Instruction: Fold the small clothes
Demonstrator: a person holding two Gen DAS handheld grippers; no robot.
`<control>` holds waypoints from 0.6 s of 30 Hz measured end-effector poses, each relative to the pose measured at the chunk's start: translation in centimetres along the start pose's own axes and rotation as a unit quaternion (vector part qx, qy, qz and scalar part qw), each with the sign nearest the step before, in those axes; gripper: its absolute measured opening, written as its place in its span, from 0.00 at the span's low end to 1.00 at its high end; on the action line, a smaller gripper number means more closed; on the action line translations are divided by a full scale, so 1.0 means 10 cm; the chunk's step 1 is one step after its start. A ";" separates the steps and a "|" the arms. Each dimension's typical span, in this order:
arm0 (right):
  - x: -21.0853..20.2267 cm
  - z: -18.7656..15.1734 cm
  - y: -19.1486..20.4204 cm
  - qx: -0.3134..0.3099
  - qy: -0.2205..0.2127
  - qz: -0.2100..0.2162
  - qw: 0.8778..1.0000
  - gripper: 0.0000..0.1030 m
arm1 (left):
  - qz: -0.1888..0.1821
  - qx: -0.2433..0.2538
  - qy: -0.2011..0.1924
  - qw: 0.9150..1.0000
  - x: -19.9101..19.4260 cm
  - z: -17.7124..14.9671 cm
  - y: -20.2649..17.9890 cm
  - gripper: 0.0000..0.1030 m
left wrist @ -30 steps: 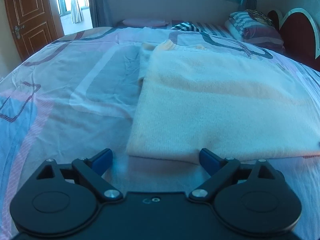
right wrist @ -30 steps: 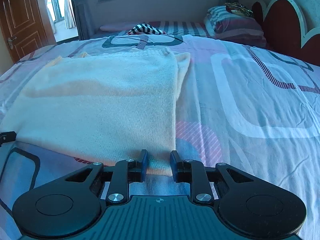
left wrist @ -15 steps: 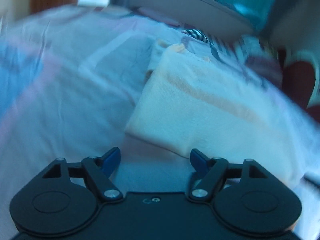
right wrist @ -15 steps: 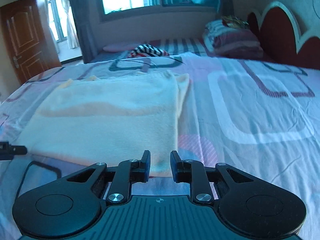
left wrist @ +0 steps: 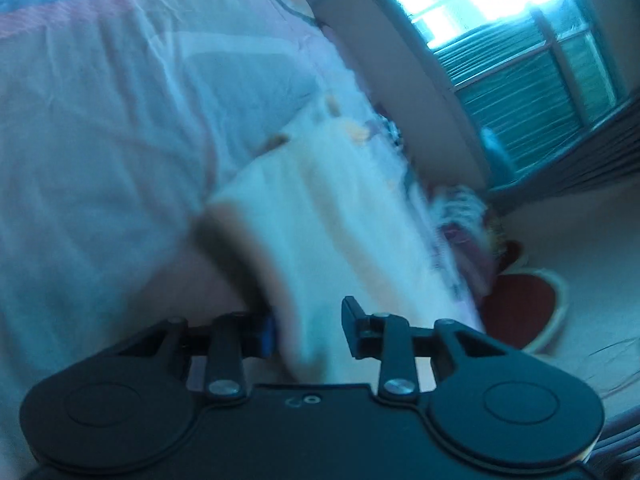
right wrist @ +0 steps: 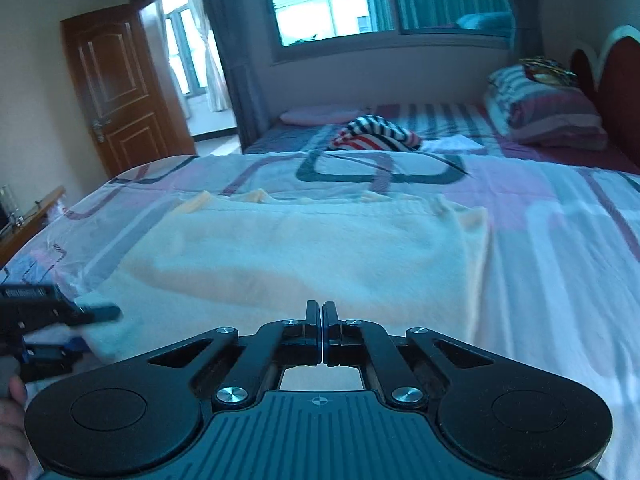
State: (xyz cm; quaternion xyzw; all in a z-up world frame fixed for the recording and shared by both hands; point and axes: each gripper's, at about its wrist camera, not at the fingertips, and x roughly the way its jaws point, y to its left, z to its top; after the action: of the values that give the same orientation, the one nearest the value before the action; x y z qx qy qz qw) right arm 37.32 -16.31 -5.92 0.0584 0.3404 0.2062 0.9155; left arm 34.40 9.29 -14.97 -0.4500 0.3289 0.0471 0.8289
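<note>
A cream knitted garment (right wrist: 312, 248) lies folded flat on the patterned bedsheet (right wrist: 560, 240). My right gripper (right wrist: 322, 308) is shut at the middle of the garment's near hem, and I see no cloth between its pads. My left gripper (right wrist: 96, 332) is rolled on its side at the garment's near left corner, one finger above the cloth and one below. In the left wrist view its jaws (left wrist: 308, 330) are closing with the blurred cream corner (left wrist: 320, 220) between them; I see no firm pinch.
A striped garment (right wrist: 376, 136) lies at the far side of the bed. Striped pillows (right wrist: 548, 108) lean against a red headboard (right wrist: 608, 92). A wooden door (right wrist: 116, 88) and a side table (right wrist: 32, 216) stand to the left. A person's hand (right wrist: 10, 412) holds the left gripper.
The left gripper has rolled sideways and its jaws have narrowed around the garment's corner. The right gripper has risen, shifted left along the hem and shut.
</note>
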 end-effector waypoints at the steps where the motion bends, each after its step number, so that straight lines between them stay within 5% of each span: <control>1: 0.09 0.01 0.01 -0.001 0.004 0.008 1.000 0.00 | -0.003 0.000 -0.014 1.000 0.01 -0.01 0.02 0.29; 7: 0.49 0.05 0.13 -0.008 0.013 0.038 0.999 0.00 | -0.018 -0.050 -0.057 0.997 0.16 0.12 0.06 0.36; 8: 0.54 0.05 0.15 -0.006 0.012 0.040 0.999 0.00 | -0.015 -0.047 -0.057 0.997 0.20 0.15 0.04 0.33; 10: 0.60 0.08 0.17 -0.001 0.011 0.046 0.999 0.00 | -0.006 -0.029 -0.045 0.999 0.30 0.24 0.01 0.08; 11: 0.64 0.10 0.19 -0.001 0.010 0.048 0.999 0.00 | 0.002 -0.027 -0.039 0.999 0.32 0.28 0.01 0.05; 14: 0.69 0.13 0.22 0.001 0.009 0.049 0.999 0.00 | -0.036 -0.014 -0.074 0.996 0.10 0.27 -0.02 0.05; 17: 0.74 0.10 0.24 0.000 0.013 0.055 0.998 0.00 | -0.027 0.012 -0.083 0.996 0.04 0.22 -0.02 0.07; 18: 0.82 0.08 0.24 -0.002 0.029 0.047 0.998 0.00 | -0.017 0.004 -0.074 0.997 0.09 0.24 0.02 0.20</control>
State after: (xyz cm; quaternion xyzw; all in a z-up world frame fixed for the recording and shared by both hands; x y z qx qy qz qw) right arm 42.59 -10.68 -9.63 0.0664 0.3629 0.2512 0.8948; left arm 36.24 11.08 -14.78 -0.4470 0.2592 0.0650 0.8537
